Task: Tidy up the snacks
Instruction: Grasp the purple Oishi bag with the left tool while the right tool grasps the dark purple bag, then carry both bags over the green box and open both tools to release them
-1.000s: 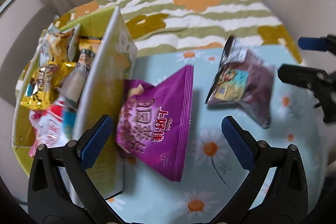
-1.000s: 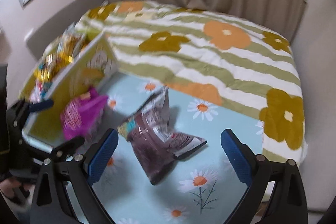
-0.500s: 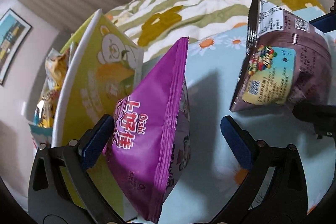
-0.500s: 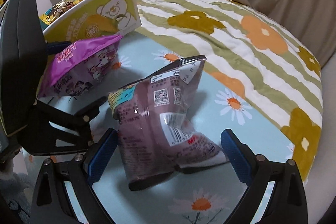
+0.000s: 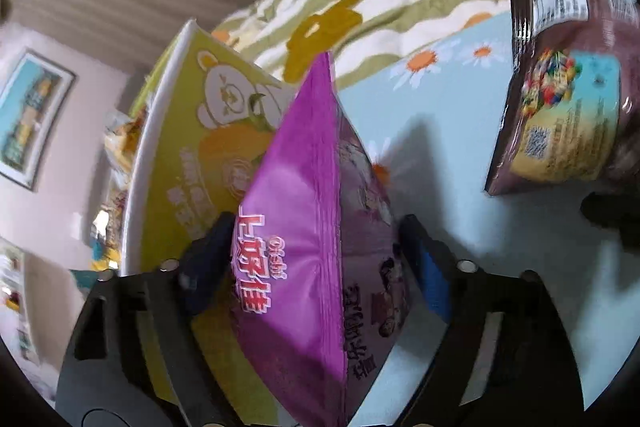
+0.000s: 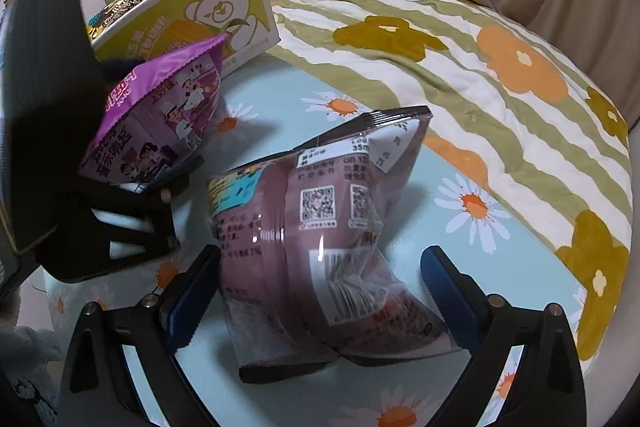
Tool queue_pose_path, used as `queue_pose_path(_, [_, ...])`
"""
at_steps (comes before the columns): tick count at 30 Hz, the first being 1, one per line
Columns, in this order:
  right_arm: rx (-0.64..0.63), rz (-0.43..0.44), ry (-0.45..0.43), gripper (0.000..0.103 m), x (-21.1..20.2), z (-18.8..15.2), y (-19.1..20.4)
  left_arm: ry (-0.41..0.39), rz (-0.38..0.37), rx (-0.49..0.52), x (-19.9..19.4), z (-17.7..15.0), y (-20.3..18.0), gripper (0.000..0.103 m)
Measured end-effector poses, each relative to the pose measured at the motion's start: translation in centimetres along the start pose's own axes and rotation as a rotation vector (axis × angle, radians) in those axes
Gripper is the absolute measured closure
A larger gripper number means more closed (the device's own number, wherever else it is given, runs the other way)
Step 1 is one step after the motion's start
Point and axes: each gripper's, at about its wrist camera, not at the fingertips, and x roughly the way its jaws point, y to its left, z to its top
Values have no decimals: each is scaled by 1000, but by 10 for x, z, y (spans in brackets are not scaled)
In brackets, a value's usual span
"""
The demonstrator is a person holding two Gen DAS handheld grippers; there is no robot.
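While angled downward, left gripper [image 5: 320, 263] closing around purple bag [image 5: 312, 247], right gripper [image 6: 320, 291] spread.

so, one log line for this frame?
left gripper: closing, purple bag between pads | right gripper: open around mauve bag | yellow box: holds snacks

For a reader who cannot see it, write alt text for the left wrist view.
The left gripper is closing its jaws around a shiny purple snack bag beside a yellow bear-print cardboard box. A mauve snack bag stands behind, on daisy-print cloth.

Left tongs [image 5: 316, 267] closing; right tongs [image 6: 320, 291] spread.
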Motion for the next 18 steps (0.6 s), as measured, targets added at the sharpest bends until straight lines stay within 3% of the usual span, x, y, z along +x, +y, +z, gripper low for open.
queue_pose_path(8, [21,15,-8,7,5,0,2,2,-77,-2,-4,-4,7,45])
queue_pose_path(13, [68,31,-6,32,3,-4,-3,-1,-106,-3,-7,-7,13,53])
queue_pose_path(18, [107,14,-4,45,-3,-10,-5,-17,-152,-32,-18,-10,20,55])
